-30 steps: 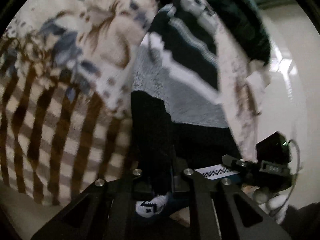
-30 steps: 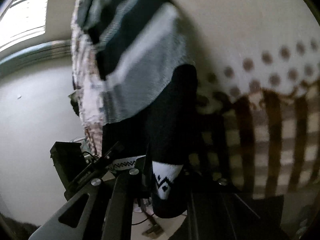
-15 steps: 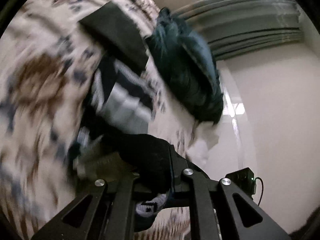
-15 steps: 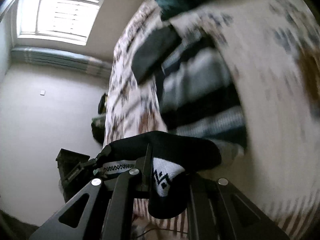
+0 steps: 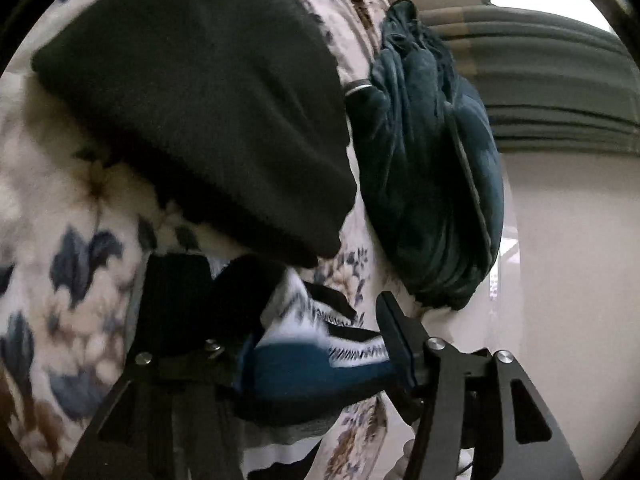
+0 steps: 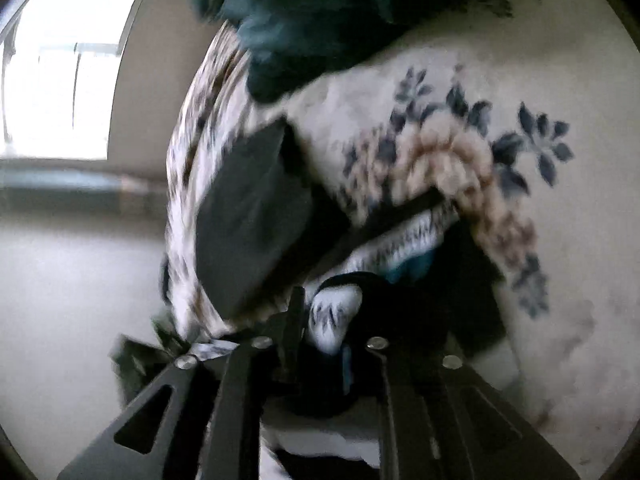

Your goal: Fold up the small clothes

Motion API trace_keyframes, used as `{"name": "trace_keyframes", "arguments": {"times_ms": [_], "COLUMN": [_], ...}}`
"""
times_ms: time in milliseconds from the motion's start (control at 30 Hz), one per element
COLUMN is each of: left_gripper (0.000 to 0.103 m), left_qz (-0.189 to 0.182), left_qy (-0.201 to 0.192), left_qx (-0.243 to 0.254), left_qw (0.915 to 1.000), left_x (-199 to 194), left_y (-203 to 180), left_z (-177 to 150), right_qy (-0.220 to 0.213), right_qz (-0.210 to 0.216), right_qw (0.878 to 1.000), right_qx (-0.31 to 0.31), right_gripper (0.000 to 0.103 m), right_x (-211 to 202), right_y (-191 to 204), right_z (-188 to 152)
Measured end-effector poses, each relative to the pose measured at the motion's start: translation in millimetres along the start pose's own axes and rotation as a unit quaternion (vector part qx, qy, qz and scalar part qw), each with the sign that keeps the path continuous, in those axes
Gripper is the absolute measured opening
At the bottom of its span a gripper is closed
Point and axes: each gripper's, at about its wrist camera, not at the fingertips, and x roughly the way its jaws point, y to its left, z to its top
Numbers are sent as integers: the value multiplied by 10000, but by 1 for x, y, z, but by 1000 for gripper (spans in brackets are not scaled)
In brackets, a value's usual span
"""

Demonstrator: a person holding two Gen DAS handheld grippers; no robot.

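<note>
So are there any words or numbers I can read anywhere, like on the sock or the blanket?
None: no words, numbers, labels or brand names can be read in either view.
The sock bears only a black-and-white zigzag knit pattern, no letters.
The blanket bears only blue and brown flowers.
The black cloth and the dark teal cloth are plain.
The right wrist view is blurred, so any tiny print there could not be read.

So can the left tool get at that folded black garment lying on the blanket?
Probably yes. The folded black garment lies just ahead of the left tool, uncovered, but the patterned sock sits between its opening jaws and should drop first.
</note>
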Motion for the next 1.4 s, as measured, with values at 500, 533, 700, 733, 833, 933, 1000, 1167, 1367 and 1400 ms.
{"name": "trace_keyframes", "arguments": {"times_ms": [500, 533, 700, 733, 833, 933, 1000, 1167, 1367, 1400], "left_gripper": [63, 61, 16, 13, 13, 13, 14, 48, 74, 77], "left_qz": [1901, 1941, 1942, 1844, 1640, 1519, 1688, 1888, 1226, 1146], "left_qy": [336, 323, -24, -78, -172, -161, -66, 325, -134, -172], "left_qx": [1564, 1635, 2221, 2333, 2532, 2621, 2581, 1553, 1266, 1176], "left_qw": [9686, 9667, 9555, 9547, 9533, 9529, 9512, 9691, 9843, 9863], "left_x": [14, 20, 29, 27, 22, 26, 39, 50, -29, -42], "left_y": [20, 20, 3, -3, -17, -28, -25, 17, 17, 20], "left_z": [-5, -4, -9, -10, -15, -13, -4, 20, -21, -34], "right_qy": [141, 148, 361, 292, -48, -508, -737, -100, 52, 138], "right_qz": [-1300, -1301, -1407, -1554, -1744, -1741, -1844, -2293, -1684, -1600], "right_qw": [9875, 9873, 9820, 9777, 9713, 9706, 9685, 9682, 9822, 9835], "right_qx": [-879, -903, -1208, -1385, -1619, -1585, -1506, -996, -827, -833], "right_gripper": [59, 59, 37, 15, 9, 8, 8, 8, 54, 60], "right_x": [7, 12, 57, 59, 45, 14, -3, 17, -26, -32], "right_y": [-28, -28, -17, -13, -2, 4, 5, -27, -41, -44], "right_z": [-18, -18, -11, -14, -24, -31, -30, -1, -4, -7]}}
